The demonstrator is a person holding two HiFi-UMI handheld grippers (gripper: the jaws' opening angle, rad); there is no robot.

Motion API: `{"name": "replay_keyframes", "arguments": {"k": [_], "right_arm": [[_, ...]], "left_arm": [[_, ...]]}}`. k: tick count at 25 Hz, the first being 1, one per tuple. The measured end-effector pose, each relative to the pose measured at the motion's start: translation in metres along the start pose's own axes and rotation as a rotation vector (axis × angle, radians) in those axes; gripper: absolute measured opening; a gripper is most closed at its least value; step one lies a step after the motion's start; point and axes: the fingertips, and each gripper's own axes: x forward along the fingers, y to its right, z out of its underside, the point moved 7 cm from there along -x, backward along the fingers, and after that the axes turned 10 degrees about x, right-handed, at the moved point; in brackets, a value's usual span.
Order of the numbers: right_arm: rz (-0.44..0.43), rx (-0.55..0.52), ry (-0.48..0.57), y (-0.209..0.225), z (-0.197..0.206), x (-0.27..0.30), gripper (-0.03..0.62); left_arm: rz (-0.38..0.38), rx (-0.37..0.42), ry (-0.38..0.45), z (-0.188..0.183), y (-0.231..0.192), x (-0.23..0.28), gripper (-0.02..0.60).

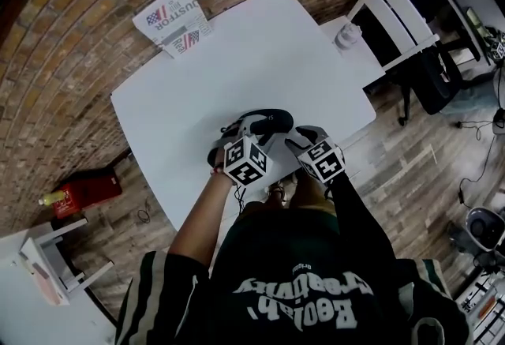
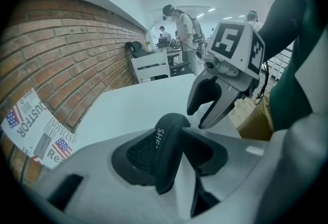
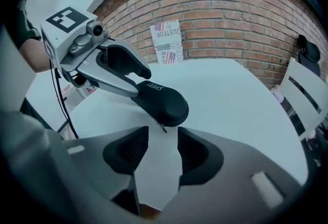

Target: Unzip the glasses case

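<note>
Both sit near the table edge: left gripper clamps the glasses case, right gripper gapes empty beside it.

The glasses case has a black, matt, smooth shell. The desk under it is smooth, matt white. The right gripper has grey matt plastic fingers with black ribbed pads. The far wall is rough brick, and the floor looks like wood planks.
</note>
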Motion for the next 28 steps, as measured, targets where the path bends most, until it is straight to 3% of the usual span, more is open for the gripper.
{"name": "replay_keyframes", "arguments": {"k": [8,10,12,16,21,28], "right_arm": [[0.014,0.024,-0.045,-0.001,-0.004,0.026,0.129],[0.041,0.009,-0.022,0.002,-0.011,0.029,0.034],[0.050,-0.014,-0.012,0.005,-0.019,0.032,0.014],[0.045,-0.053,-0.015,0.008,-0.031,0.039,0.014],[0.052,-0.151,-0.069,0.007,-0.019,0.037,0.014],[0.038,-0.203,-0.083,0.009,-0.015,0.033,0.012]], "left_arm": [[-0.034,-0.039,-0.034,0.009,-0.003,0.009,0.163],[-0.036,-0.043,-0.045,0.013,-0.003,0.013,0.162],[-0.054,-0.050,-0.046,0.016,-0.006,0.016,0.161],[-0.111,-0.073,-0.039,0.018,-0.017,0.013,0.160],[-0.116,-0.116,-0.040,0.019,-0.016,0.014,0.142],[-0.171,-0.224,0.008,0.023,-0.011,0.015,0.118]]}}
